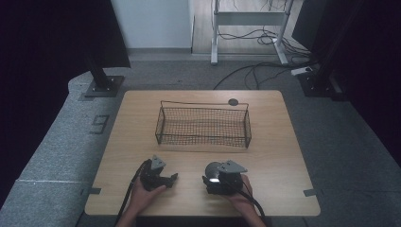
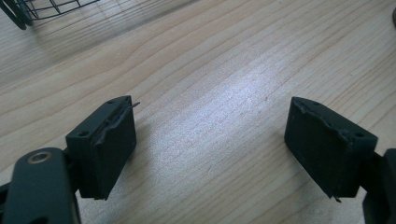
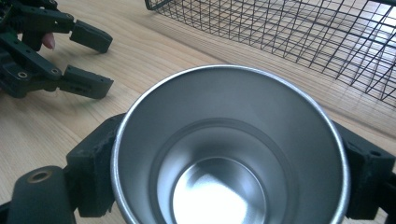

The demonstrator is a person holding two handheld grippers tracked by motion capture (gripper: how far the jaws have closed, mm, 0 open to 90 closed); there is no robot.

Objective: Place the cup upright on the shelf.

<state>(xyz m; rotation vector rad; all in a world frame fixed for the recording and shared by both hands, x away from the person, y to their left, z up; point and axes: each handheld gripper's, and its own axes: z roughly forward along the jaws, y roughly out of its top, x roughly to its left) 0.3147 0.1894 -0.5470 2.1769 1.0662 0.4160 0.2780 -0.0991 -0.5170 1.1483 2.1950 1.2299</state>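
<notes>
A shiny steel cup (image 3: pixel 229 140) sits between the jaws of my right gripper (image 1: pixel 213 176), which is shut on it; the cup's open mouth faces the camera in the right gripper view, and nothing is inside it. In the high view the cup (image 1: pixel 213 169) is near the table's front edge, right of centre. My left gripper (image 1: pixel 169 180) rests low over the wood just left of it, pointing toward the cup. The left gripper (image 2: pixel 212 112) stands open with bare wood between its pads (image 2: pixel 116 140). The right gripper view also shows the left gripper (image 3: pixel 100 60) open.
A black wire basket (image 1: pixel 203 137) with nothing in it stands in the middle of the wooden table (image 1: pixel 274 156), beyond both grippers. A dark round cable port (image 1: pixel 233 101) sits at the far edge. Stand bases and cables lie on the floor behind.
</notes>
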